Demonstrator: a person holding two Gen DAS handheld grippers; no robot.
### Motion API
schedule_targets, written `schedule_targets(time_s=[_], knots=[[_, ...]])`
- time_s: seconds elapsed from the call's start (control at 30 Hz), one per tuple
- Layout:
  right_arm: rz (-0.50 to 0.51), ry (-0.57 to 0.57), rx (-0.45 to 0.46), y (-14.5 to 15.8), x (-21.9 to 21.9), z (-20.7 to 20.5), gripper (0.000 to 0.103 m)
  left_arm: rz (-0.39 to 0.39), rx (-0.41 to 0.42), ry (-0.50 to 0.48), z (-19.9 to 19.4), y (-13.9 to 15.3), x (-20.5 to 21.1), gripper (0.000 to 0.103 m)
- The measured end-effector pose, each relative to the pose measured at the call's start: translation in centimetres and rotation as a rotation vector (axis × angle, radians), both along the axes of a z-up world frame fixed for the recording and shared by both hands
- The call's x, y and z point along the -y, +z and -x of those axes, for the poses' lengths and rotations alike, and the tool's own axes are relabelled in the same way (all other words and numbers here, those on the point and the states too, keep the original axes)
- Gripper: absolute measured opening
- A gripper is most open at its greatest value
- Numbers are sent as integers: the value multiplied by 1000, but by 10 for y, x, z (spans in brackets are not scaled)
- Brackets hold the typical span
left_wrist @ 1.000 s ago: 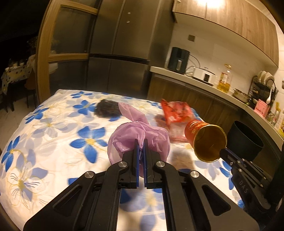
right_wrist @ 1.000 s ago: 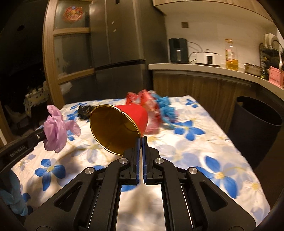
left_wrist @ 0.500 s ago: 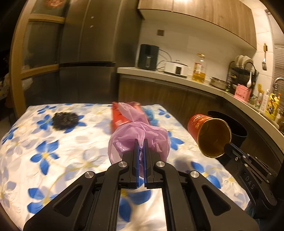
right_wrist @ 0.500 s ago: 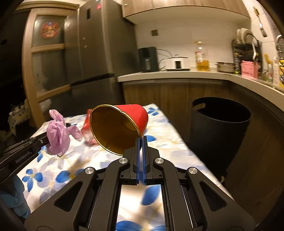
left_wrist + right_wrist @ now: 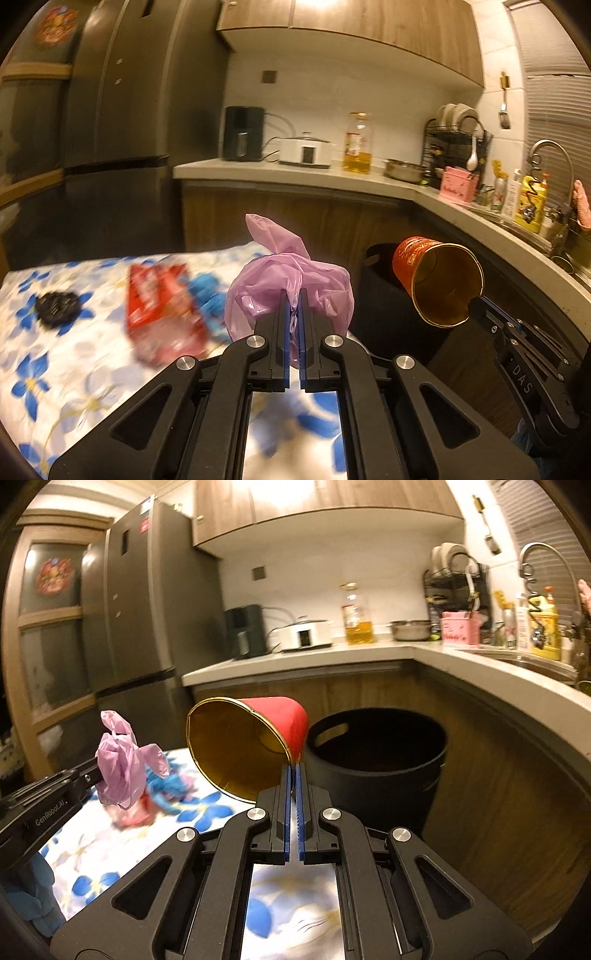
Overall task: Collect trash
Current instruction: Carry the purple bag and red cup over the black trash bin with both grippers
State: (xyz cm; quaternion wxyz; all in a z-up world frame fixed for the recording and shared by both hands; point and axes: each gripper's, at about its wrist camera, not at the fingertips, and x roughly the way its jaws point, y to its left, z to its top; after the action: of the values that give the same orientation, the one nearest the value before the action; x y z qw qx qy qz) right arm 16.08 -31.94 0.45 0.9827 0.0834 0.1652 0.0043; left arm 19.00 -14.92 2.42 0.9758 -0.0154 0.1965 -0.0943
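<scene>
The left gripper (image 5: 292, 295) is closed on a crumpled pink plastic bag (image 5: 291, 284), which bulges out on both sides of the blue pads and is held clear above the bench (image 5: 74, 369). The right gripper (image 5: 294, 771) is closed on the rim of a red paper cup (image 5: 251, 746); the cup lies tilted on its side, its gold-lined mouth facing the camera.

The bench carries a white cloth printed with blue flowers. On it, at the left in the left wrist view, lie a red snack wrapper (image 5: 162, 306), a piece of blue crumpled material (image 5: 207, 295) just beside the wrapper, and a small dark clump (image 5: 55, 306) farther left. These items are blurred.

A black trash bin (image 5: 380, 760) stands on the floor just beyond the right edge of the bench, in front of the wooden kitchen cabinets. In the right wrist view the cup is held near the bin, left of its opening.
</scene>
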Motion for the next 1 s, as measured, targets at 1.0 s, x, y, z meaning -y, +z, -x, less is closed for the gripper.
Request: schedule_targets(time_s=[1.0], knots=[[-56,-211,8,17,119,-79,3,11,46,-303,-107,6,145,3]])
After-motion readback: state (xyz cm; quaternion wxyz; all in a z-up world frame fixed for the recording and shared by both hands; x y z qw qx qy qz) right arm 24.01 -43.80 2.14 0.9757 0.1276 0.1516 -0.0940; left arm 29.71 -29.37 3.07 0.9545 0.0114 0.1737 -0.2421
